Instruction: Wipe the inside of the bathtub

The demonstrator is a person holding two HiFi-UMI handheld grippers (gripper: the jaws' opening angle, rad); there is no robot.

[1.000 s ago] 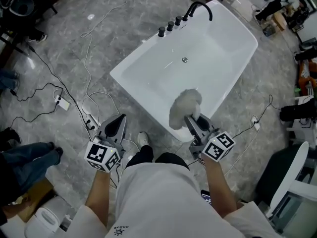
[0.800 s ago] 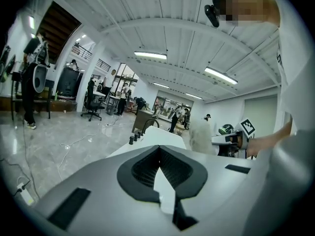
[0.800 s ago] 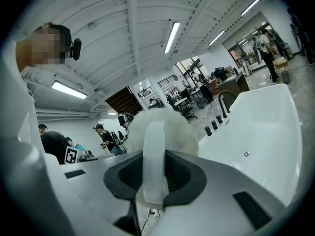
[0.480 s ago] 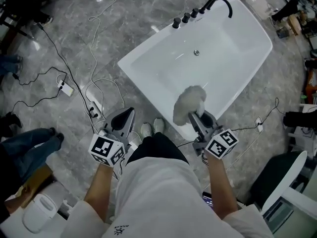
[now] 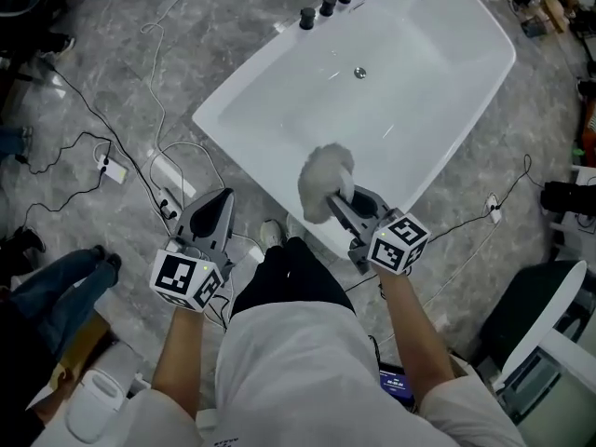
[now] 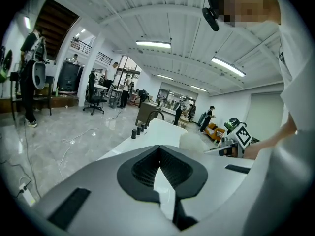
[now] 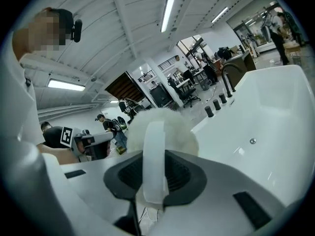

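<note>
Two grippers: left gripper low over the floor beside the tub's near-left rim; right gripper out over the white bathtub.
Right jaws: clamped on the white strap of a fluffy white wiping pad, with the strap running straight up between them.
Left jaws: seemingly drawn together with nothing held, only a thin sliver of white showing between them in the left gripper view.
Pad position: just inside the near end of the tub, at the near wall; contact with the enamel hard to judge from above.
Change over the last second: pad hardly moved along the tub, kept at the near end; feet shuffled closer to the rim; tub shifted up the head view; left gripper kept low and clear of the tub.
Meaning for the task: probably early in the wipe, with only the near wall in reach so far; floor around the drain and the far end judged still to be covered.
Next move, as a guess: a longer reach forward and down, with the pad kept flat to the surface.
Around: black faucet knobs on the far-left rim; cables and a white power strip on the grey floor; a white shoe at the tub's foot; another person's jeans at the left edge.
In the way: tub rim between body and tub floor; cables and power strip close to the feet, a likely trip risk for any step along the side.
</note>
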